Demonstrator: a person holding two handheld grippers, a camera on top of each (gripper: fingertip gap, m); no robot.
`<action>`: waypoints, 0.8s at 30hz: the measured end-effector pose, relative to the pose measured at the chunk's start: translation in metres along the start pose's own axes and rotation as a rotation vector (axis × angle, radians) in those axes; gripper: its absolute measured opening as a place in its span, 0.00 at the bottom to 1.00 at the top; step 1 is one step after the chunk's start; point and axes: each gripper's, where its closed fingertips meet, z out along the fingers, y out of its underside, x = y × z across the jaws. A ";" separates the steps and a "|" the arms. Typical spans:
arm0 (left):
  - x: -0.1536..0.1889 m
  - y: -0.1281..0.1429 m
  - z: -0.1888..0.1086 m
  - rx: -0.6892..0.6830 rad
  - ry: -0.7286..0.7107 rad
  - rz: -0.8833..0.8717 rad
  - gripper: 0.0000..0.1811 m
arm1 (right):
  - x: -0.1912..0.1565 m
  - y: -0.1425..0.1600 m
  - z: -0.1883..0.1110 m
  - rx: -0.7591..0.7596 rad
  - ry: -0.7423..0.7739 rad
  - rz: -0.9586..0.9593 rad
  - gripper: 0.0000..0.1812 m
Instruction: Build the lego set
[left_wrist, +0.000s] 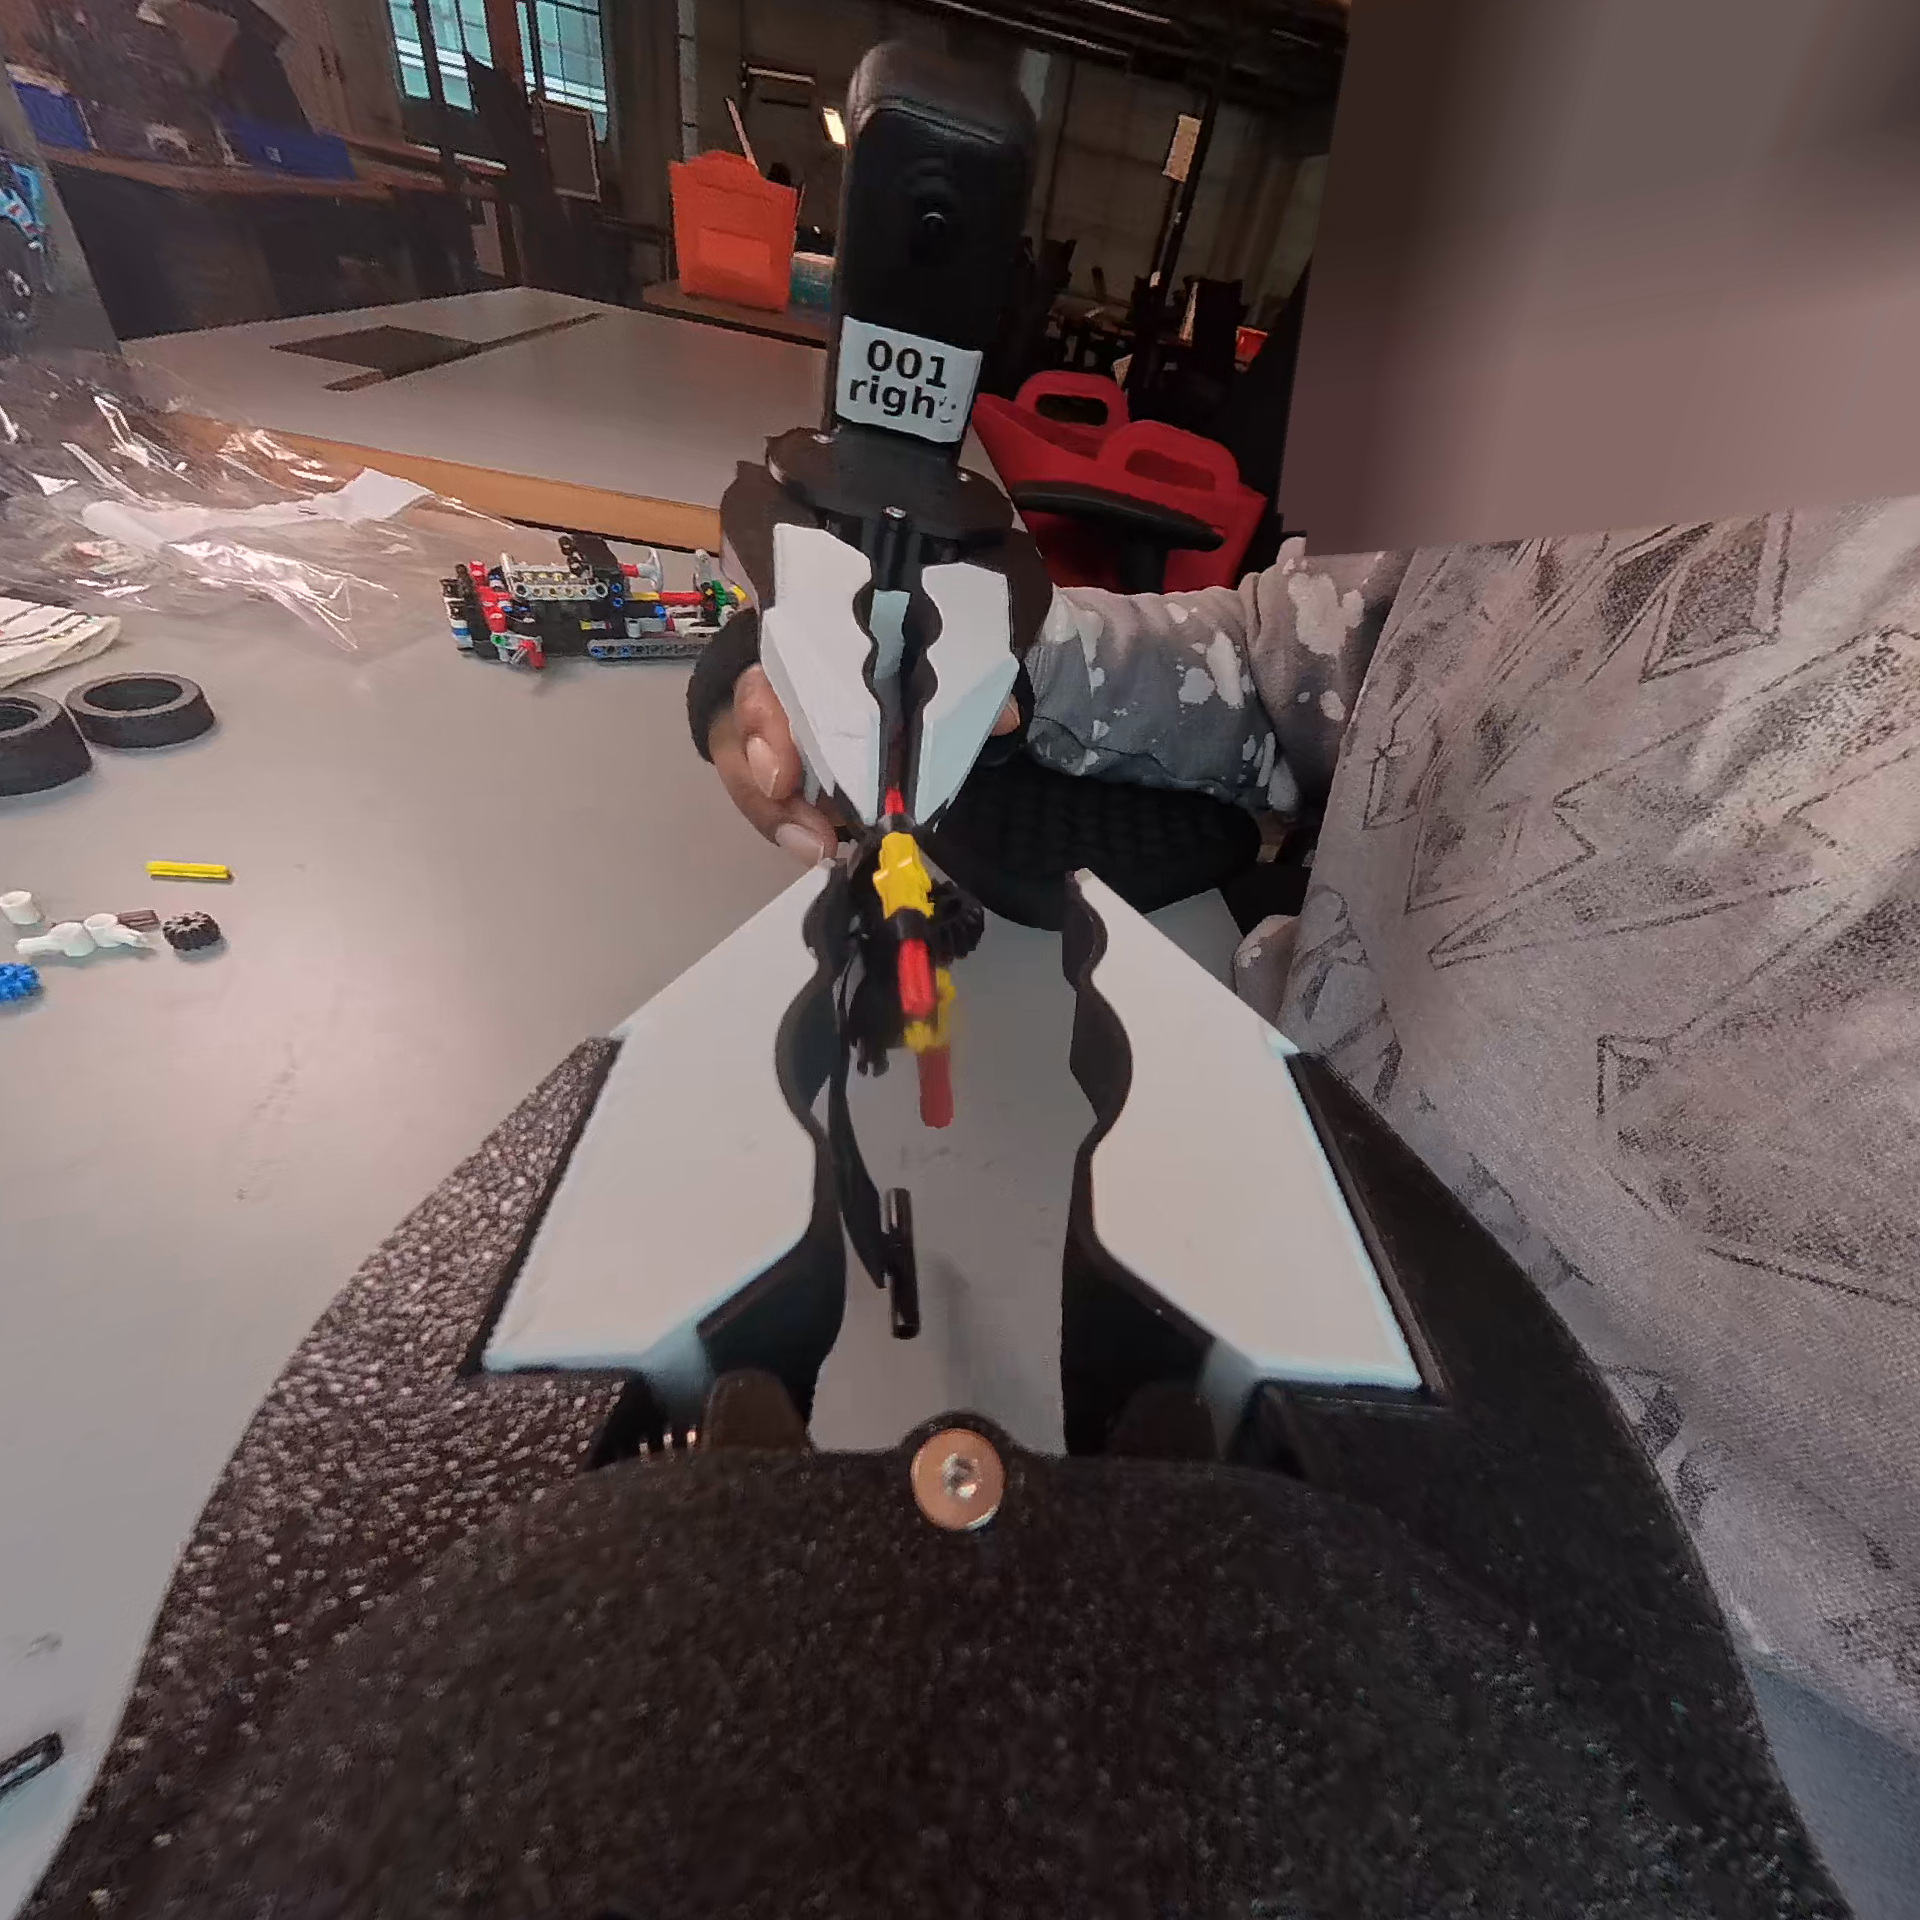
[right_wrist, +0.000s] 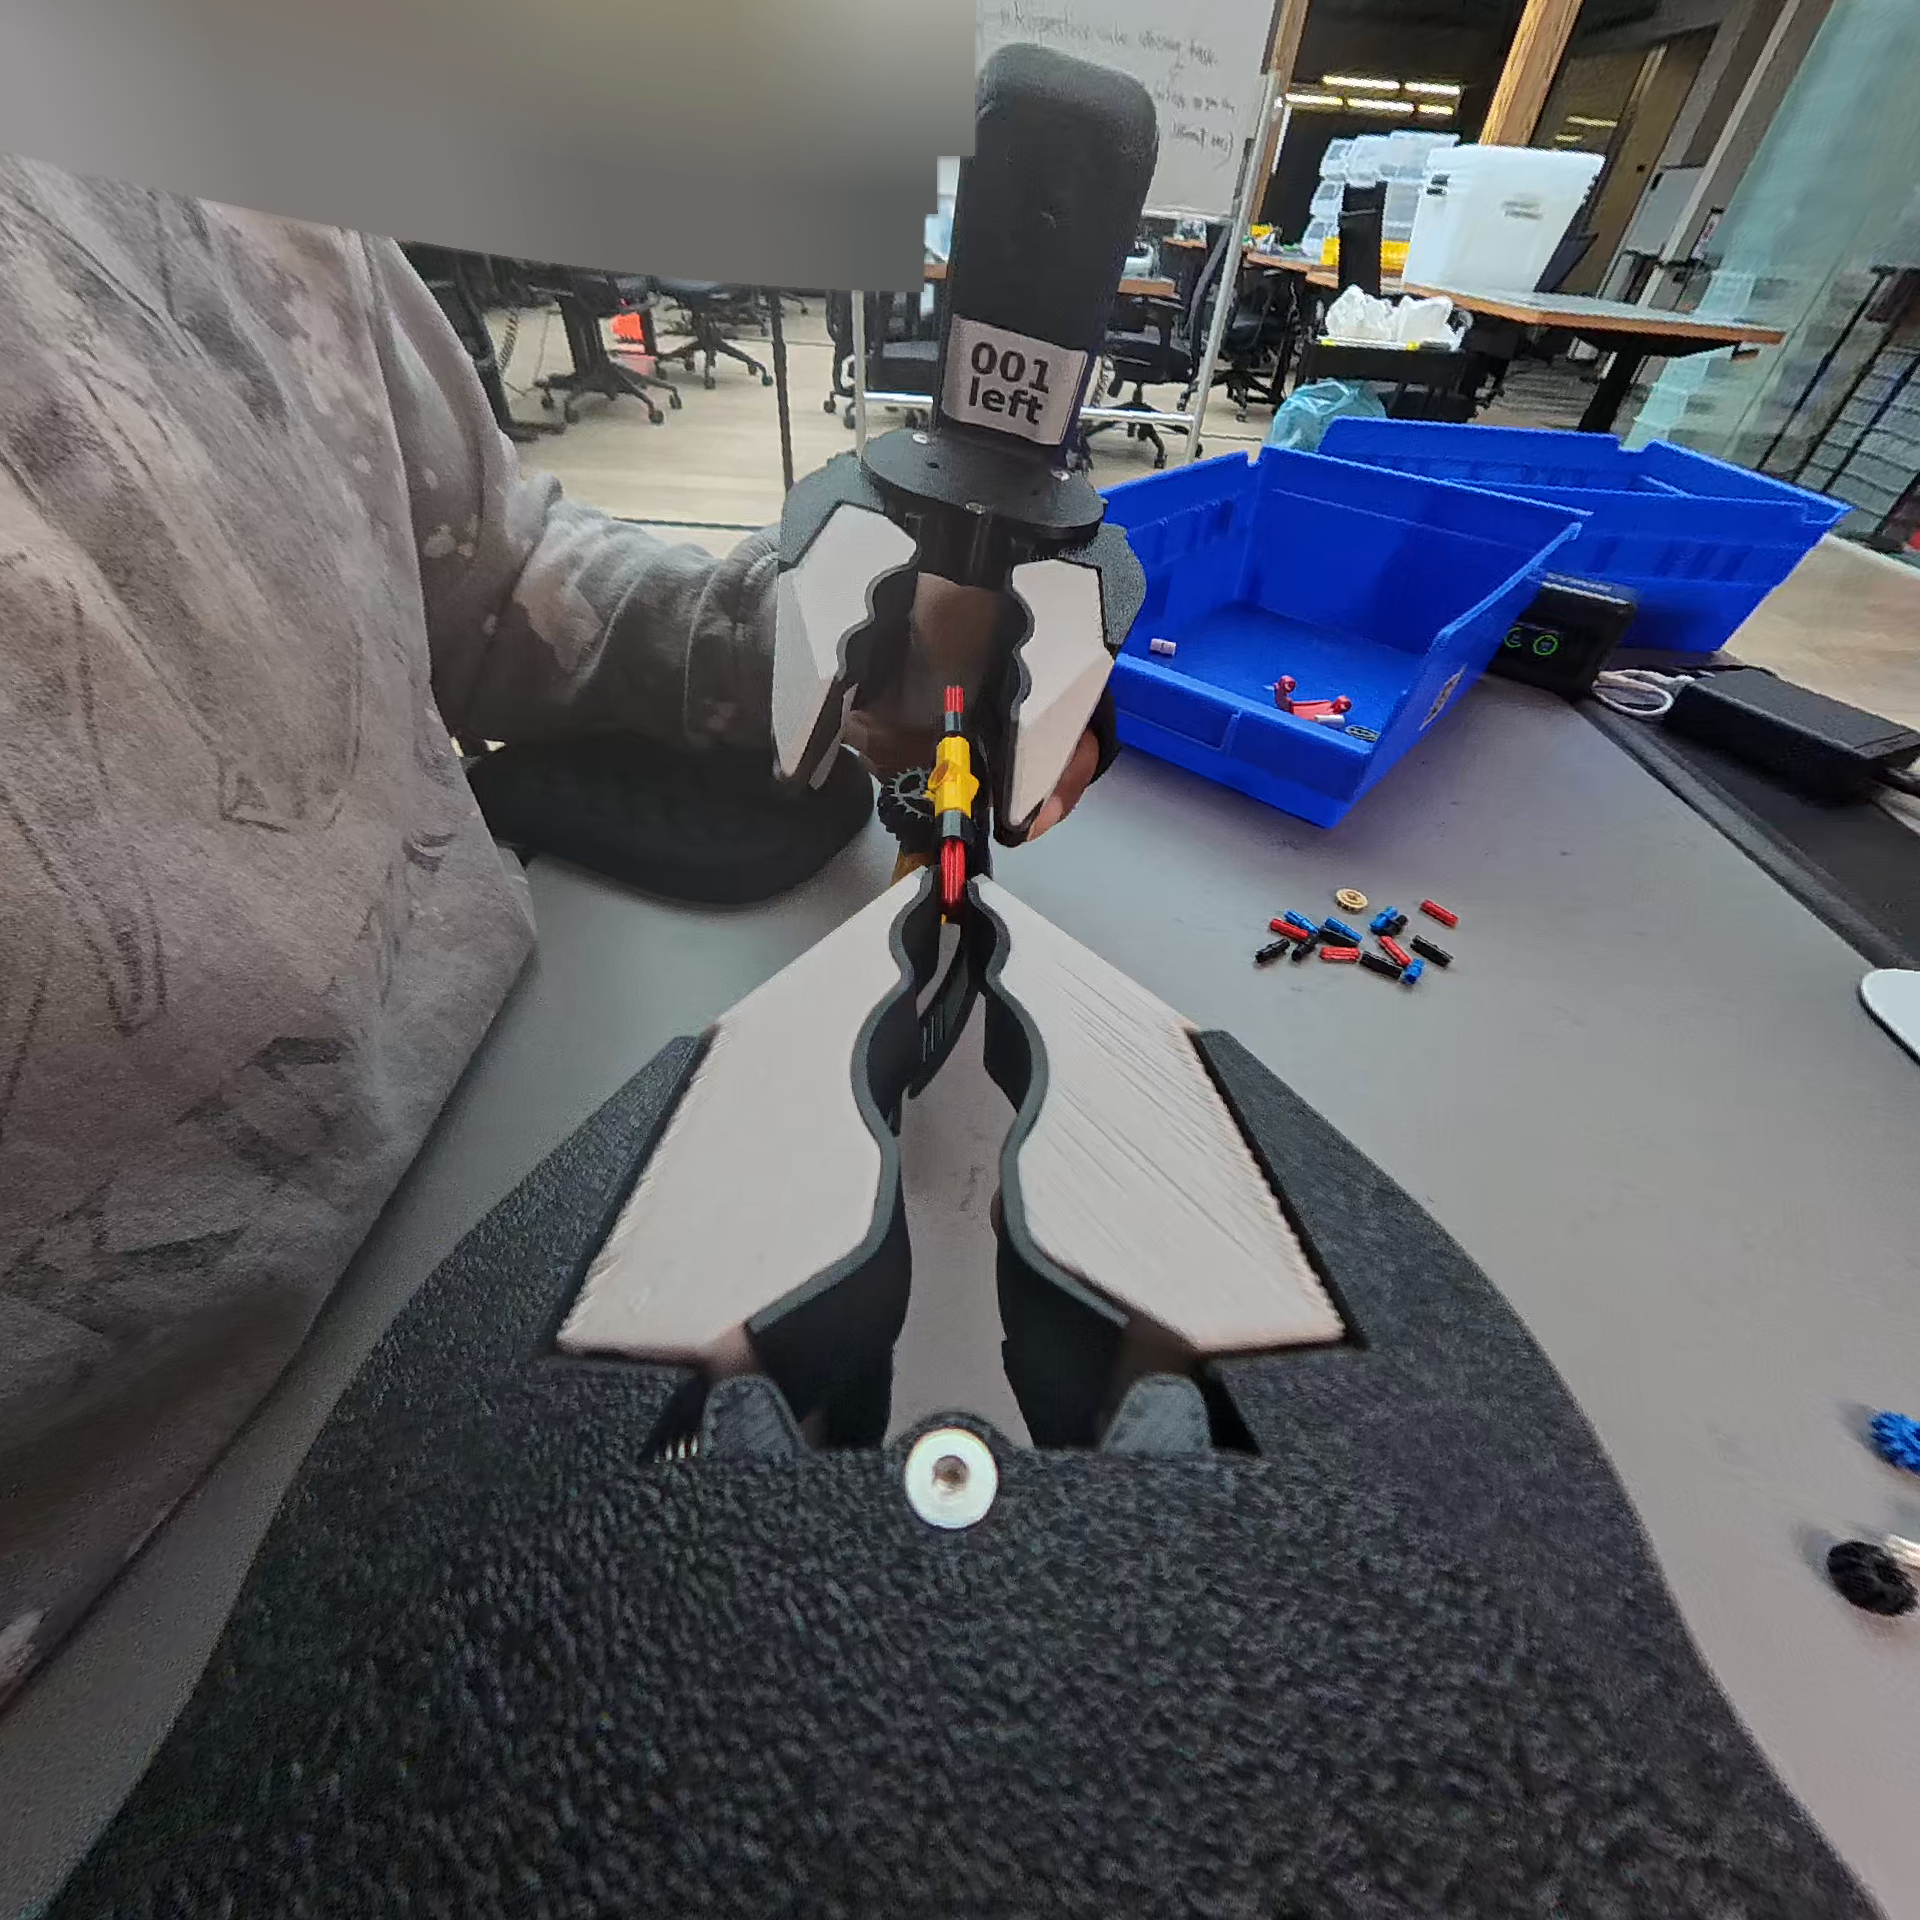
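Observation:
A small lego assembly hangs in the air between the two grippers: a red axle (left_wrist: 914, 971) carrying yellow connectors (left_wrist: 899, 878) and a black gear (left_wrist: 961, 925). My right gripper (right_wrist: 948, 883) is shut on the near end of the red axle (right_wrist: 951, 862); the left wrist view shows it (left_wrist: 883, 821) pinching that end. My left gripper (left_wrist: 956, 883) is open. The assembly lies between its fingers, close to the left one and clear of the right pad. The right wrist view shows the left gripper (right_wrist: 914, 805) spread around the yellow connector (right_wrist: 951, 779) and the gear (right_wrist: 904, 795).
A partly built lego chassis (left_wrist: 592, 608), two black tyres (left_wrist: 140, 712), clear plastic bags (left_wrist: 156, 499) and loose small parts (left_wrist: 104, 930) lie on the grey table at left. Blue bins (right_wrist: 1320, 644) and a pile of pins (right_wrist: 1356, 940) lie at right. The person's sleeve (right_wrist: 260, 727) is close by. Left and right tips are no more than a few centimetres apart.

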 end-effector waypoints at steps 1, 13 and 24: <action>-0.001 -0.002 -0.002 0.007 -0.005 -0.014 0.20 | 0.001 0.002 0.001 -0.021 0.016 -0.020 0.00; -0.020 0.013 -0.002 -0.162 -0.169 0.054 0.04 | 0.003 0.008 0.008 -0.080 0.070 -0.138 0.00; -0.034 -0.009 -0.026 -0.035 -0.223 0.076 0.03 | 0.028 0.000 -0.028 0.002 0.123 -0.054 0.00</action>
